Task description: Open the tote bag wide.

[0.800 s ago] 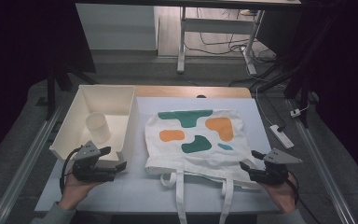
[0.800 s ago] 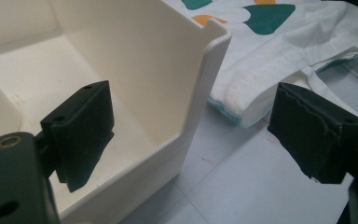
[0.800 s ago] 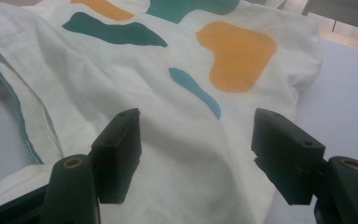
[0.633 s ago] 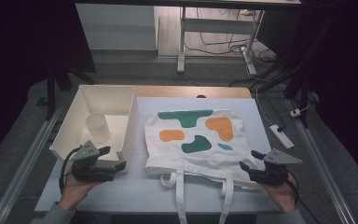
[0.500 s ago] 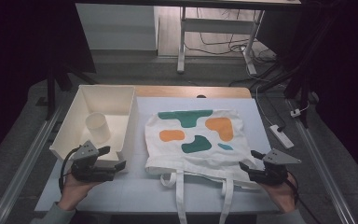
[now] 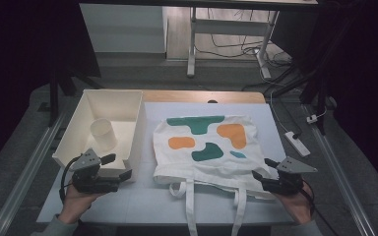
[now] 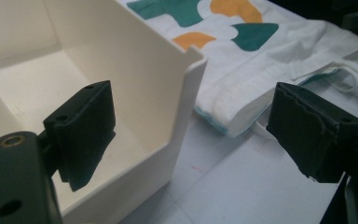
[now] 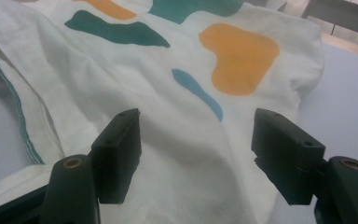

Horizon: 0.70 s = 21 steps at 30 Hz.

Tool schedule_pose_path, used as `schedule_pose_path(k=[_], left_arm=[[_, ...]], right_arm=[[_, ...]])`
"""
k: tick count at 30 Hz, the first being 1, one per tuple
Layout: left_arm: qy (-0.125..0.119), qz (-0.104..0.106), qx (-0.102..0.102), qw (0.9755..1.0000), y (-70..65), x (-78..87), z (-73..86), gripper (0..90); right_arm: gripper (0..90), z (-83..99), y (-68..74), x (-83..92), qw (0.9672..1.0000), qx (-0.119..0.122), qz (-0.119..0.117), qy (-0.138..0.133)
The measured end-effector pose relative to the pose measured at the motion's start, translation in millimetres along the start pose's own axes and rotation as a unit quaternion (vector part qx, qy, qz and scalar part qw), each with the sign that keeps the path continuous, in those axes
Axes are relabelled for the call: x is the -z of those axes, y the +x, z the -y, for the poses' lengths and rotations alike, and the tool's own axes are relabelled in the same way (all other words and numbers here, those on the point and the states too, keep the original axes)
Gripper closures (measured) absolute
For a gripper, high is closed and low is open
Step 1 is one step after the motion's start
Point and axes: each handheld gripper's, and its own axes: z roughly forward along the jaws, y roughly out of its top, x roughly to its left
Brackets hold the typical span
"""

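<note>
A white tote bag printed with green and orange shapes lies flat on the pale mat, its two handles trailing toward the front edge. My left gripper is open at the front right corner of a white bin. In the left gripper view that bin corner stands ahead between the spread jaws of the left gripper, untouched, with the bag beyond. My right gripper is open at the bag's near right corner. Its jaws hover over the cloth with nothing gripped.
A white cup stands inside the bin. A power strip lies on the floor right of the table. Metal rails run along both sides, and a desk frame stands behind the table.
</note>
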Motion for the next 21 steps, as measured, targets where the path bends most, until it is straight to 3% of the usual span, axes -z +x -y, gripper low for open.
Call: schedule_pose_path(k=[4,6,10,17,21], left_arm=[[-0.013,0.002,-0.008,0.9999,-6.3,6.8,-5.0,16.5],[-0.015,0.020,-0.020,0.9995,-13.5,9.1,-9.0,17.0],[-0.013,0.028,-0.029,0.9991,-21.8,6.4,-11.5,17.0],[0.003,0.059,-0.059,0.9965,-44.0,-9.3,-17.1,17.1],[0.011,0.070,-0.064,0.9954,-49.1,-17.8,-17.9,17.5]], right_arm=[[33.8,-0.9,0.9,0.1,1.0000,0.001,0.001,-0.002],[33.8,-0.8,1.3,-0.5,1.0000,0.003,0.000,-0.002],[33.8,-0.9,2.3,-0.7,1.0000,0.003,-0.002,-0.001],[33.9,-1.0,3.3,-1.5,1.0000,0.002,-0.004,0.000],[33.9,-1.0,4.6,-2.9,1.0000,0.004,-0.007,0.001]])
